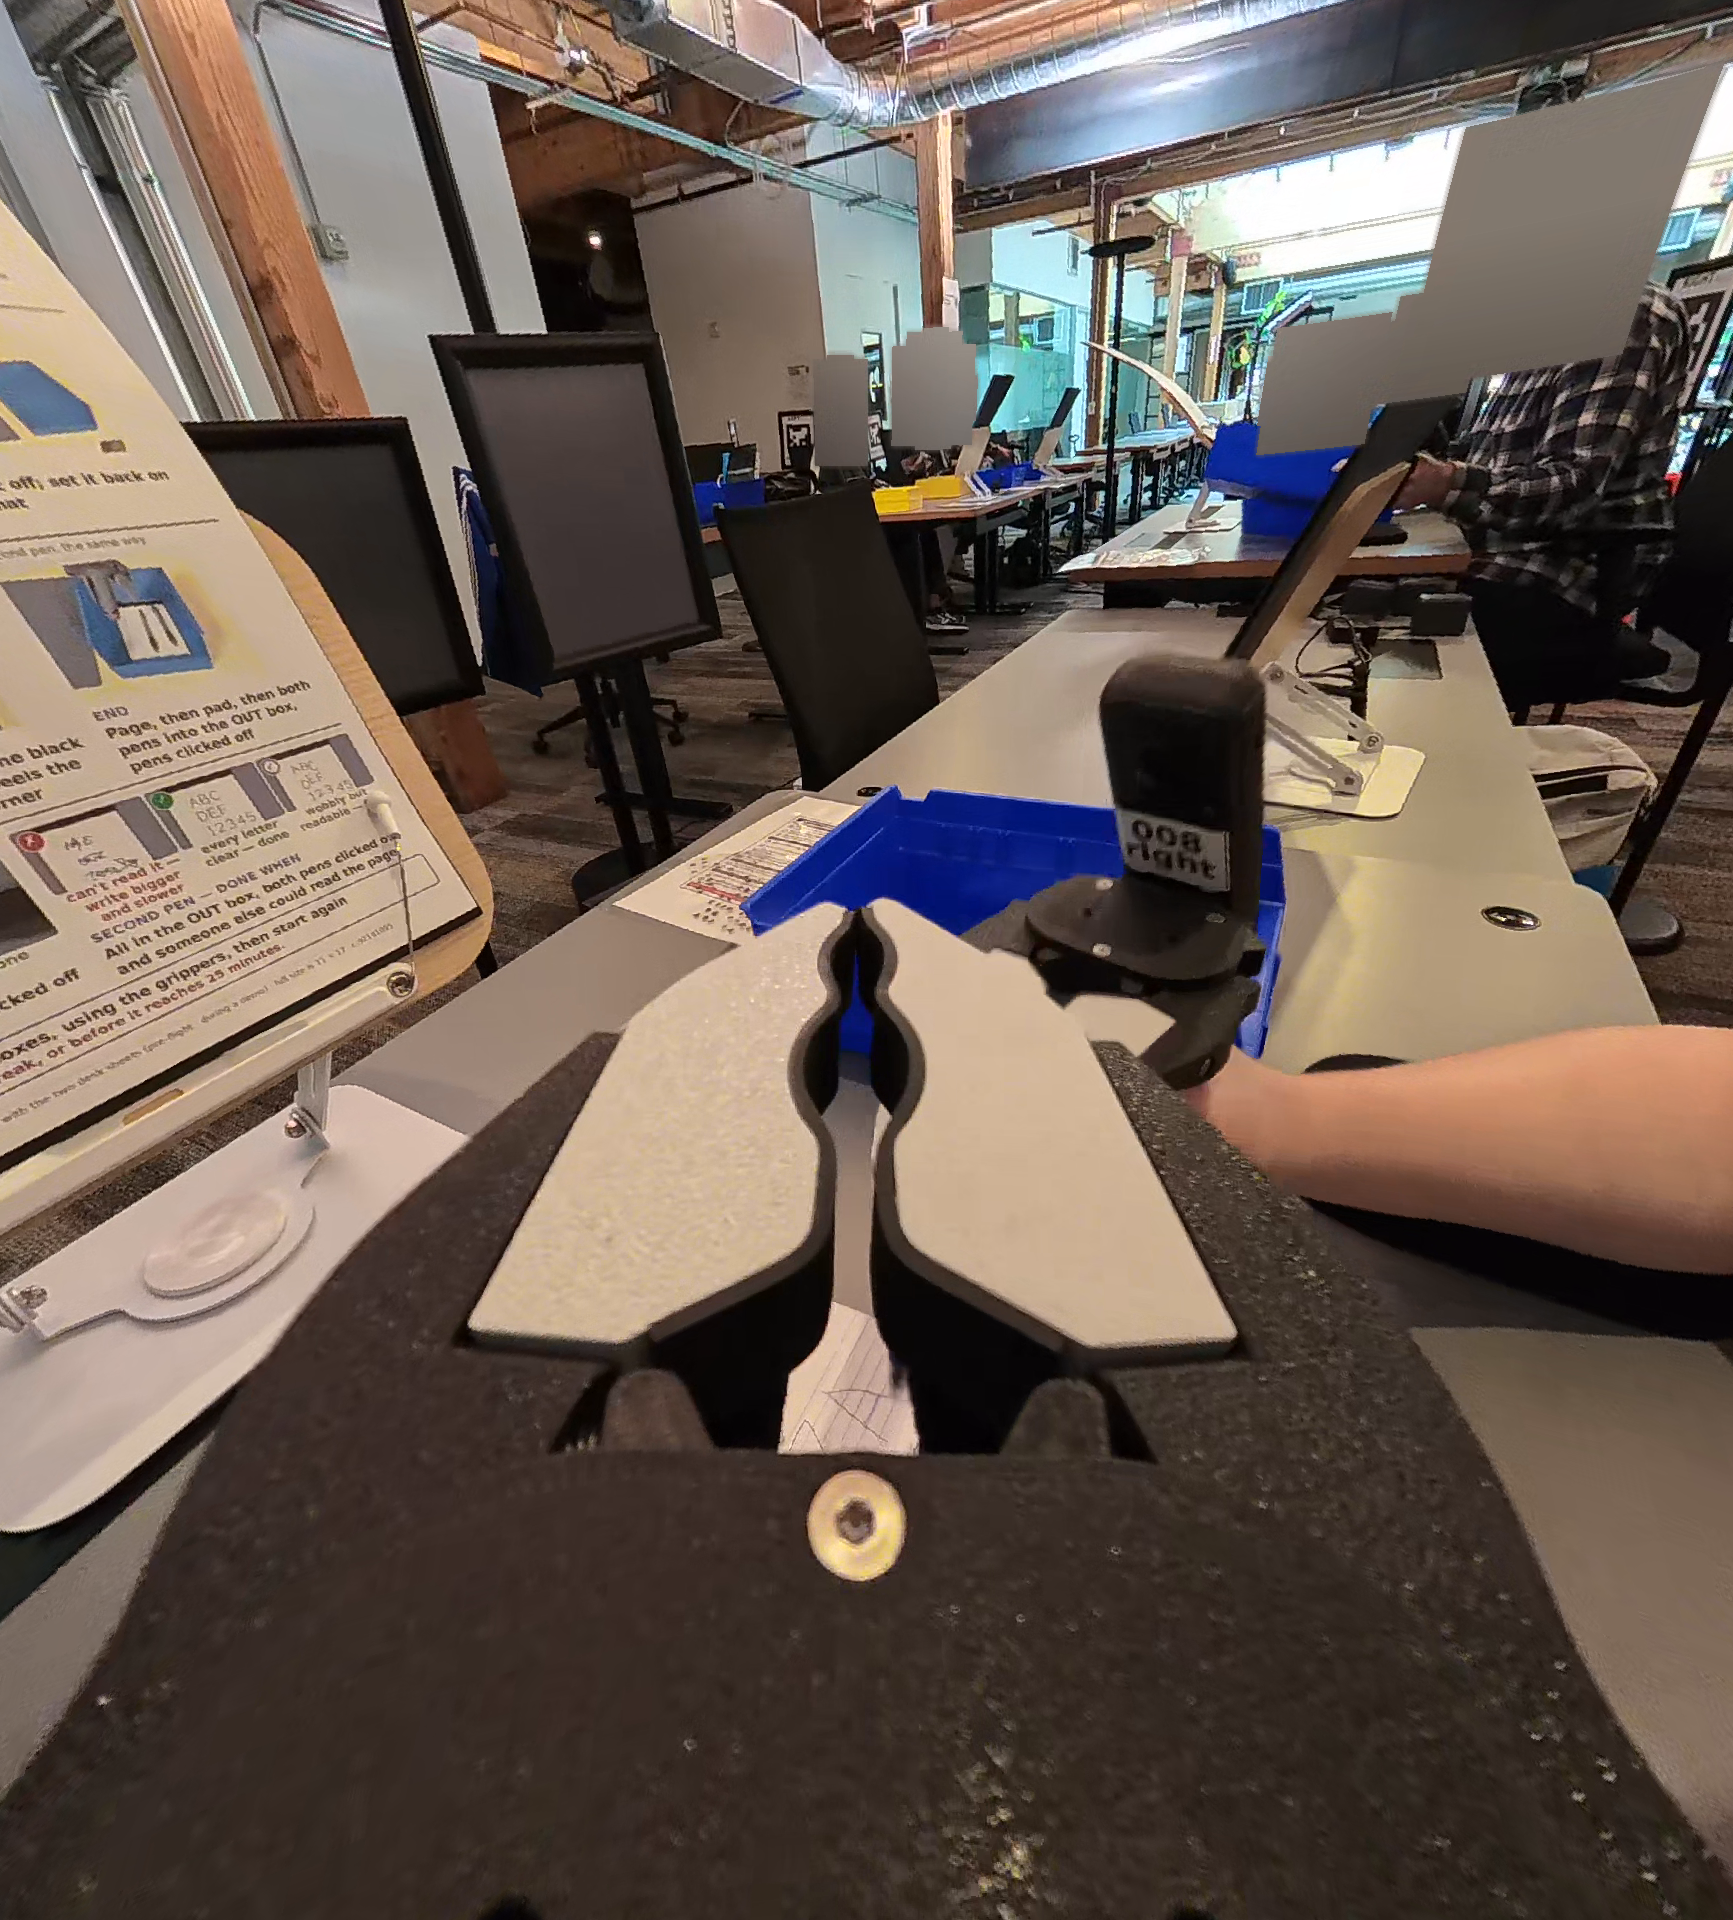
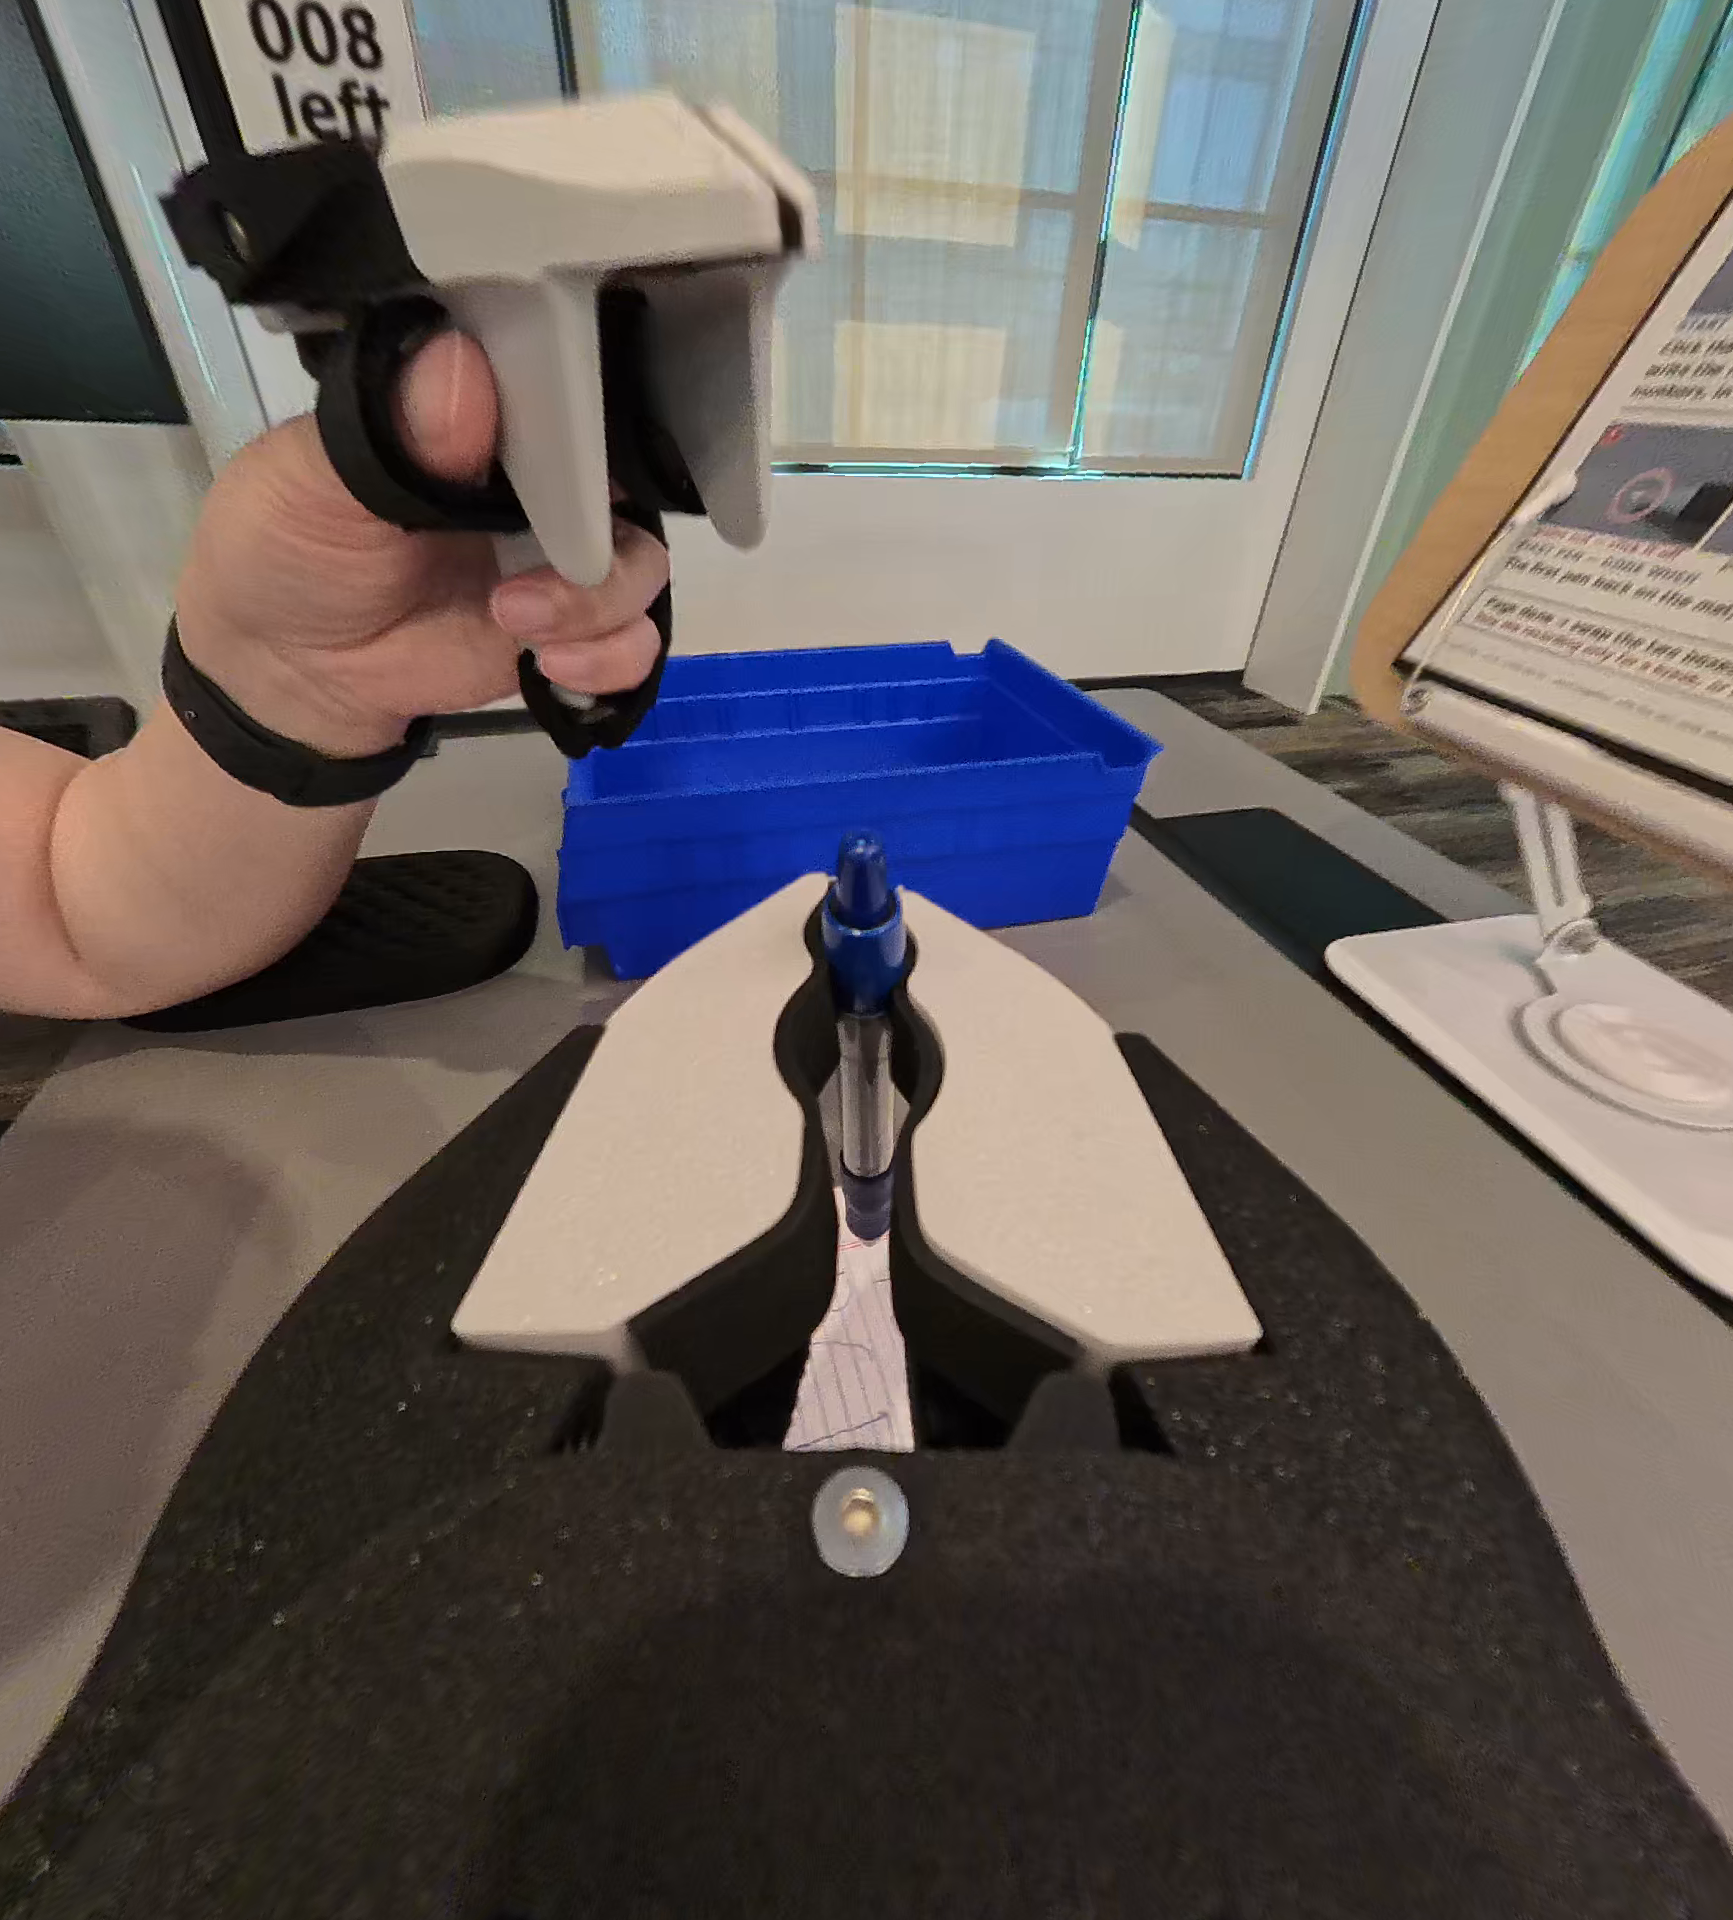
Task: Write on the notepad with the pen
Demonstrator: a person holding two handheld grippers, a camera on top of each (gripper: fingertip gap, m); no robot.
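Observation:
My right gripper (image 2: 862, 914) is shut on a blue pen (image 2: 862, 1091), held upright between the fingers with its tip down on the lined notepad (image 2: 857, 1351). Blue scribbles show on the paper. Only a strip of the pad shows through the gap, also in the left wrist view (image 1: 851, 1397). My left gripper (image 1: 860, 923) is shut and holds nothing that I can see. It is raised above the desk, up and left of the pen in the right wrist view (image 2: 784, 197). The right gripper's black body (image 1: 1142, 935) shows ahead and to the right in the left wrist view.
A blue bin (image 2: 841, 810) stands on the grey desk just beyond the pen and also shows in the left wrist view (image 1: 955, 852). An instruction board on a white stand (image 1: 114, 727) is at the left of the desk. Black arm pads (image 2: 374, 935) lie under the forearms. Across from one pair of fingers to the other is roughly 9 centimetres.

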